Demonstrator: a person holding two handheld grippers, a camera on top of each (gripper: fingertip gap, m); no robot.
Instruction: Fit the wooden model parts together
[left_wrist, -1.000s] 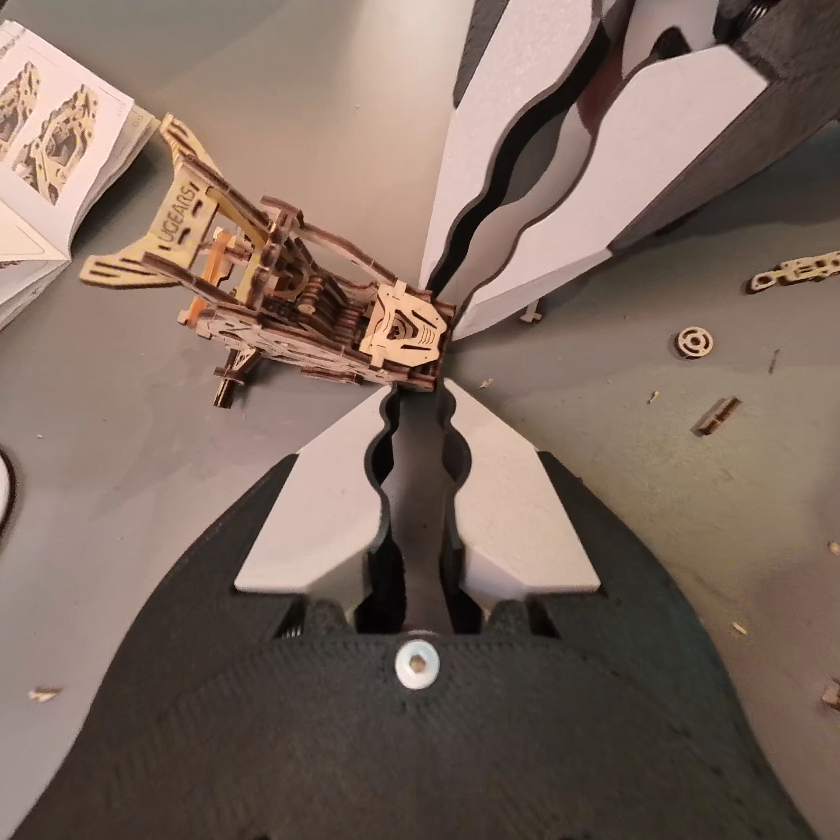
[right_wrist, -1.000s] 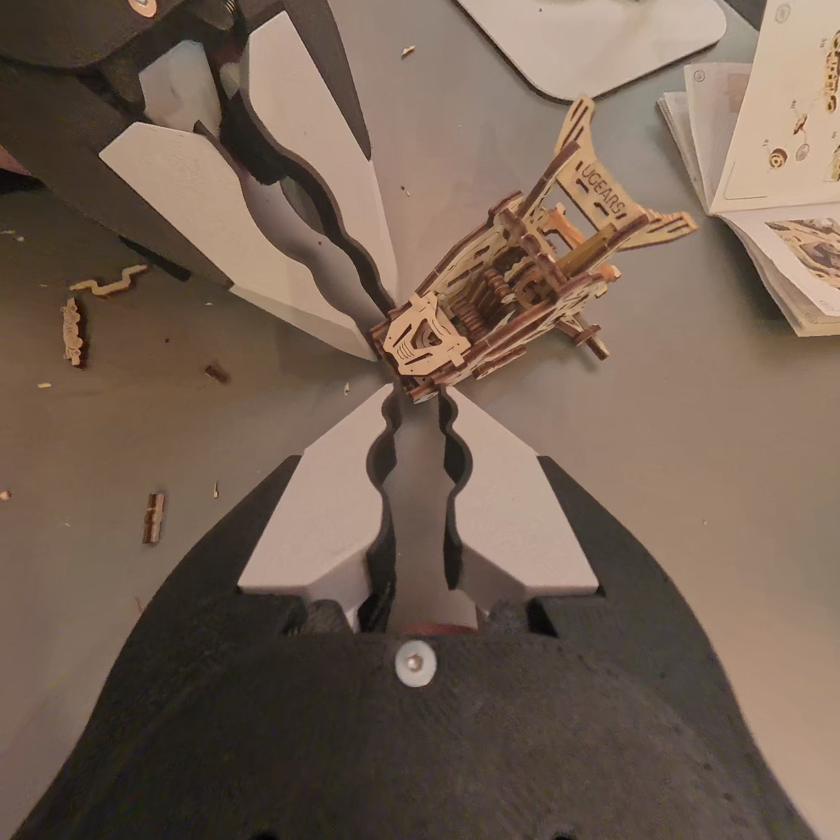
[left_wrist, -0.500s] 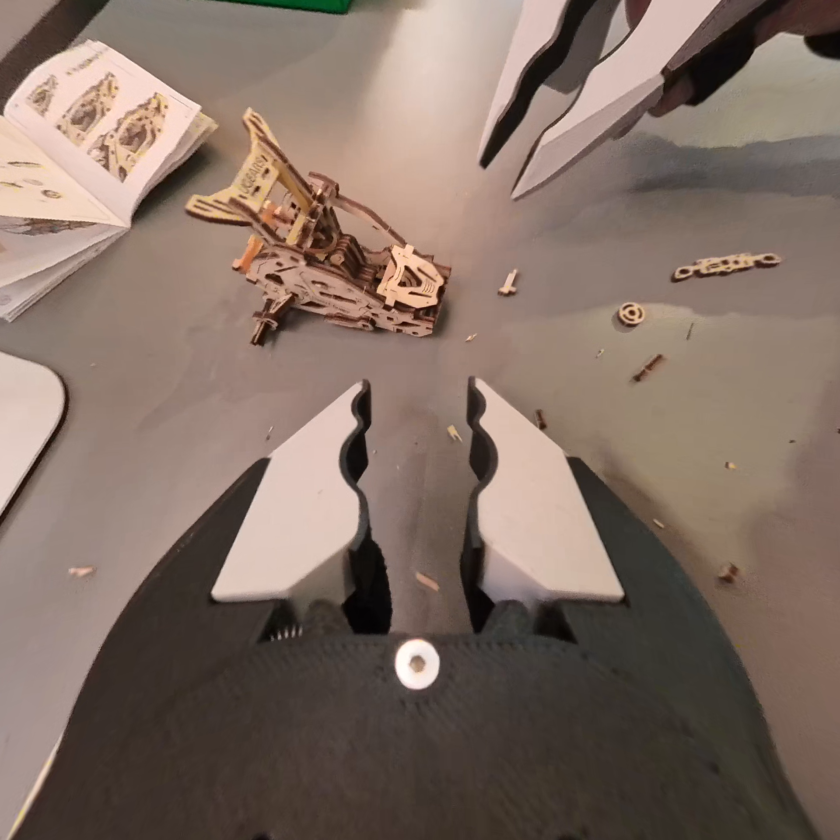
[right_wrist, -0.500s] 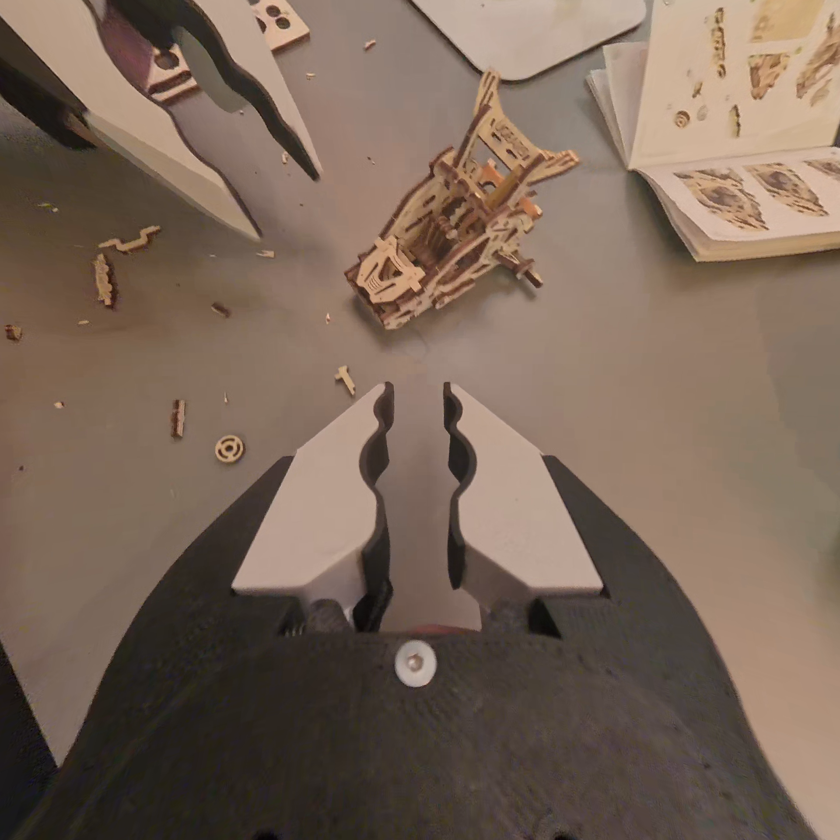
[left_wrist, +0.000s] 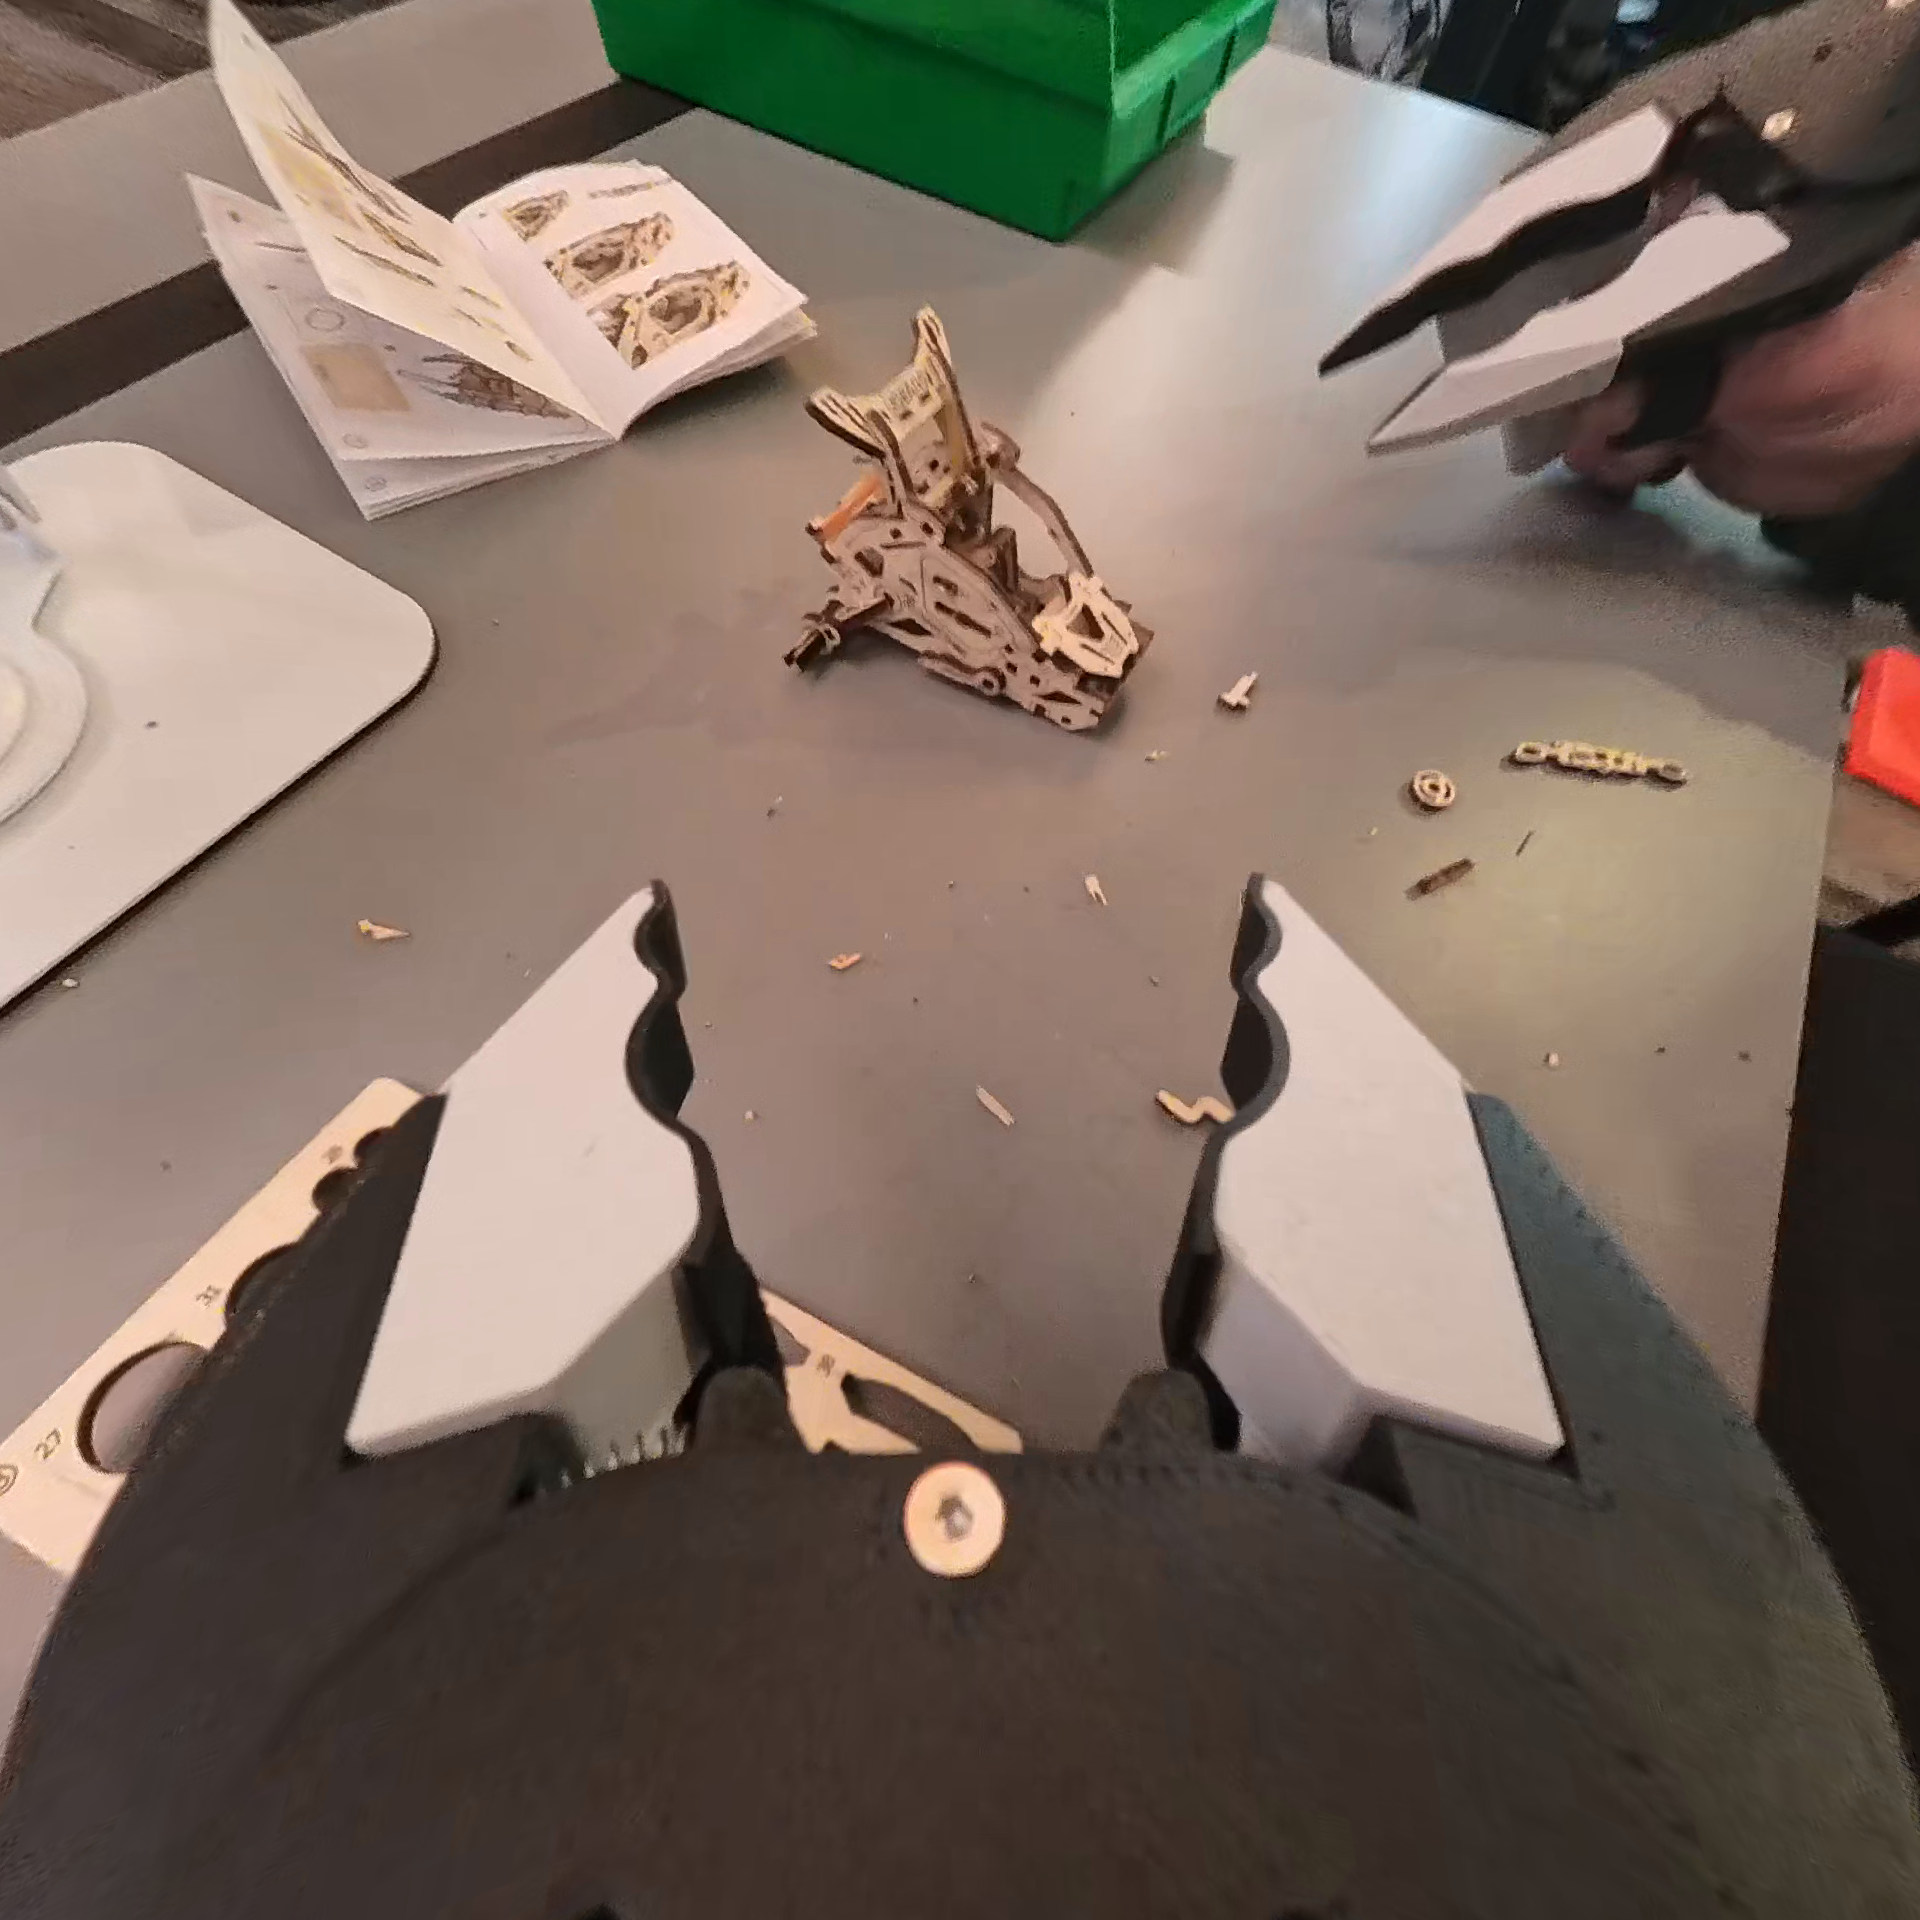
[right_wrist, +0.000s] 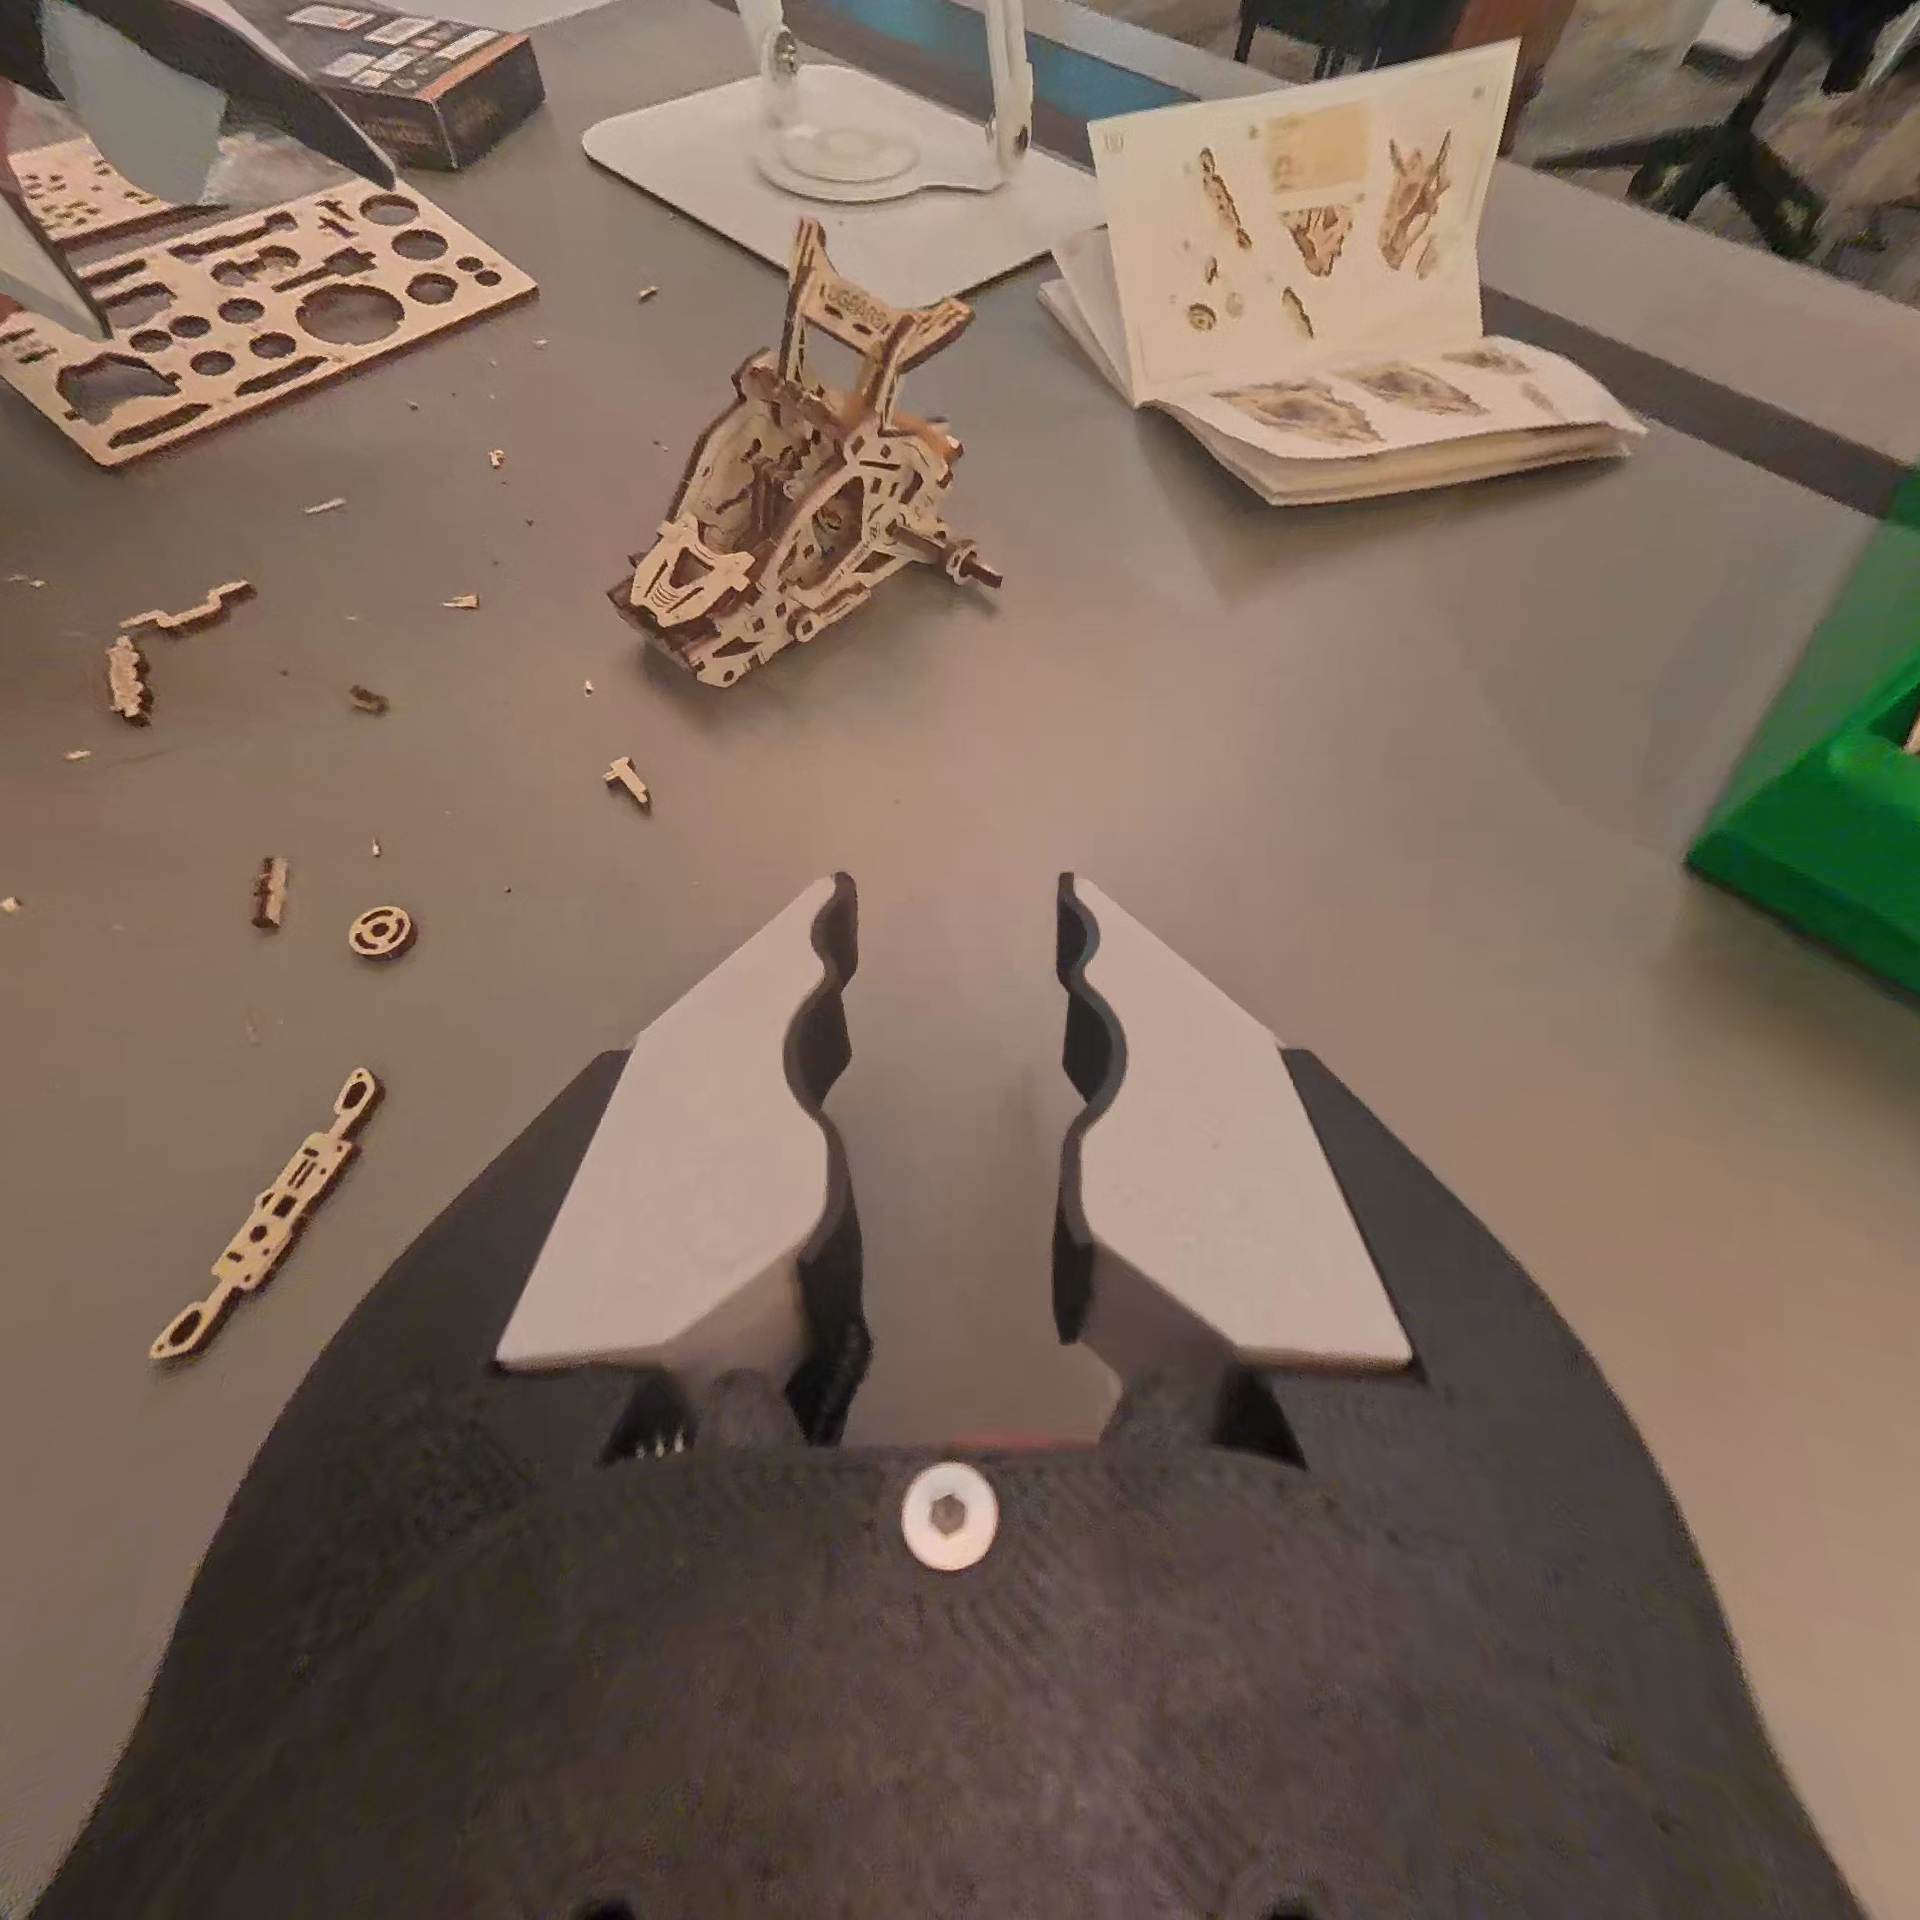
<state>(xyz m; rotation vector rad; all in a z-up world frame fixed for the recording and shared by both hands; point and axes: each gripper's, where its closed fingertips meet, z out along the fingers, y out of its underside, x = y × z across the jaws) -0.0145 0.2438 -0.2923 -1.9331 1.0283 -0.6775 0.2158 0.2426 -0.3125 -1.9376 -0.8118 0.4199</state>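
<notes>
My left tool (left_wrist: 956, 914) hangs above the surface with its two grey fingers (left_wrist: 561, 1195) spread wide, nothing between them. My right tool (right_wrist: 956, 894) is also off the surface, its fingers (right_wrist: 707, 1174) parted by a narrower gap and likewise empty. In the left wrist view my right tool (left_wrist: 1382, 405) shows at the upper right, tilted so its tips point down and to the left, and my right hand (left_wrist: 1808, 416) is wrapped around its dark handle. In the right wrist view my left tool shows at the upper left corner, tips pointing downward.
</notes>
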